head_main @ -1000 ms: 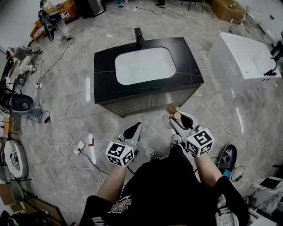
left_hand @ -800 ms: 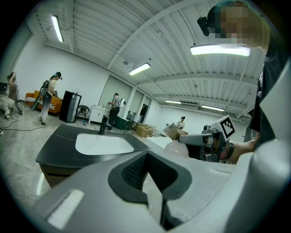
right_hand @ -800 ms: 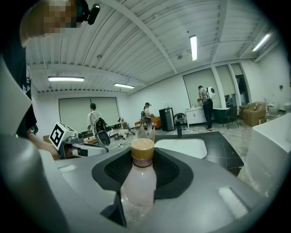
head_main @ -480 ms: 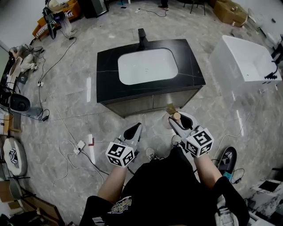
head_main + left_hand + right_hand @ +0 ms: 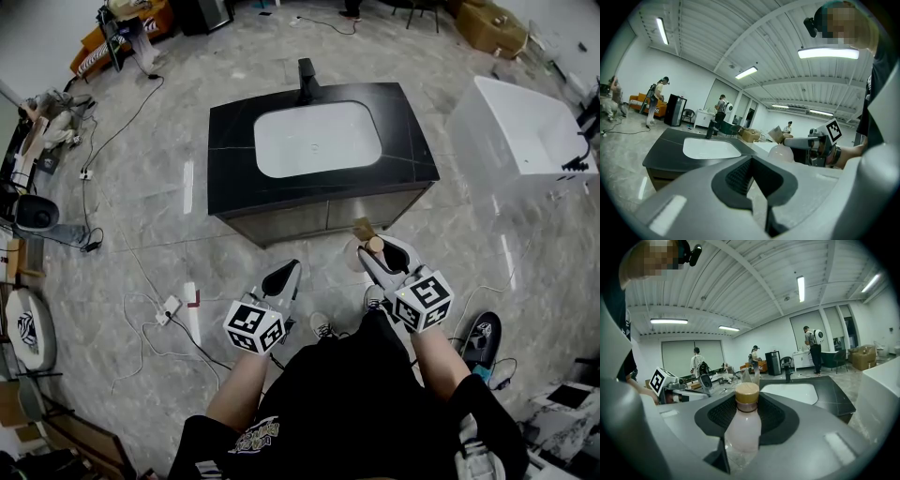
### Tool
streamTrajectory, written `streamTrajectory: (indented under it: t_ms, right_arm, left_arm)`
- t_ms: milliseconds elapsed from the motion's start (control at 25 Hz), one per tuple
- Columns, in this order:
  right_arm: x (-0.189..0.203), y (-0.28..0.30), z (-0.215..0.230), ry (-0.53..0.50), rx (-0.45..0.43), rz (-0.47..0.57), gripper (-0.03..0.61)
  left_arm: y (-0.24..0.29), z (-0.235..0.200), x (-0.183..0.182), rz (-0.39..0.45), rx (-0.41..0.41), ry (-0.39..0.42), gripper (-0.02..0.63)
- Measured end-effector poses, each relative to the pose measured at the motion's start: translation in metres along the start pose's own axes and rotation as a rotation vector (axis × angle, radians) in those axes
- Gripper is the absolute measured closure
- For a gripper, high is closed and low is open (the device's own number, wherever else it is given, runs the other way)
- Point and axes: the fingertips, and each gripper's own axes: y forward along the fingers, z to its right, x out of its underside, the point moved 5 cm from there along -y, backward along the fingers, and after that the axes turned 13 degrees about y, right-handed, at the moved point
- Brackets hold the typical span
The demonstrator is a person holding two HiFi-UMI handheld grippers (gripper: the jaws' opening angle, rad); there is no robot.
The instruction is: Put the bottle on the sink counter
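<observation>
Slight rightward drift of the black worktop (image 5: pixel 412 141) in the head view since a second ago, with its white basin (image 5: pixel 317 139) and dark faucet (image 5: pixel 307 80); both claws in the same spots as before.

At left, the left claw (image 5: pixel 281 277) (image 5: pixel 754 187), pinched to a thin seam with nothing between the pads, held low over the floor (image 5: pixel 141 234) in front of the worktop.

To its right, the bottle (image 5: pixel 372 247) (image 5: pixel 743 427): pale pink, frosted, rounded body with a tan cap (image 5: pixel 747 392). Upright in the right gripper view, clamped by the right claw (image 5: pixel 375 253) (image 5: pixel 745 423), body squeezed between the pads, cap poking out past them. Up in the air just short of the worktop's front edge, not touching it.

Far right, a white tub (image 5: pixel 520 131), well apart.
</observation>
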Motion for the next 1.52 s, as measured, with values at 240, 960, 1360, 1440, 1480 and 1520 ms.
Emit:
streamTrajectory:
  t_ms: [240, 960, 1360, 1440, 1480, 1520]
  right_arm:
    - [-0.001, 0.0, -0.001, -0.007, 0.007, 0.014, 0.411]
    - [-0.026, 0.027, 0.023, -0.021, -0.088, -0.021, 0.411]
    - [-0.049, 0.046, 0.054, -0.029, -0.13, -0.053, 0.411]
    - [-0.052, 0.049, 0.06, -0.035, -0.134, -0.059, 0.411]
    - [-0.054, 0.05, 0.063, -0.037, -0.136, -0.061, 0.411]
    - [-0.056, 0.052, 0.066, -0.039, -0.139, -0.063, 0.411]
  left_arm:
    - [-0.001, 0.0, 0.001, 0.002, 0.011, 0.011, 0.614]
    - [0.017, -0.008, -0.02, 0.015, -0.082, 0.022, 0.614]
    - [0.055, -0.016, -0.033, 0.024, -0.126, 0.0, 0.614]
    - [0.06, -0.016, -0.034, 0.027, -0.131, -0.002, 0.614]
    - [0.063, -0.016, -0.035, 0.028, -0.134, -0.003, 0.614]
    - [0.066, -0.017, -0.036, 0.029, -0.137, -0.005, 0.614]
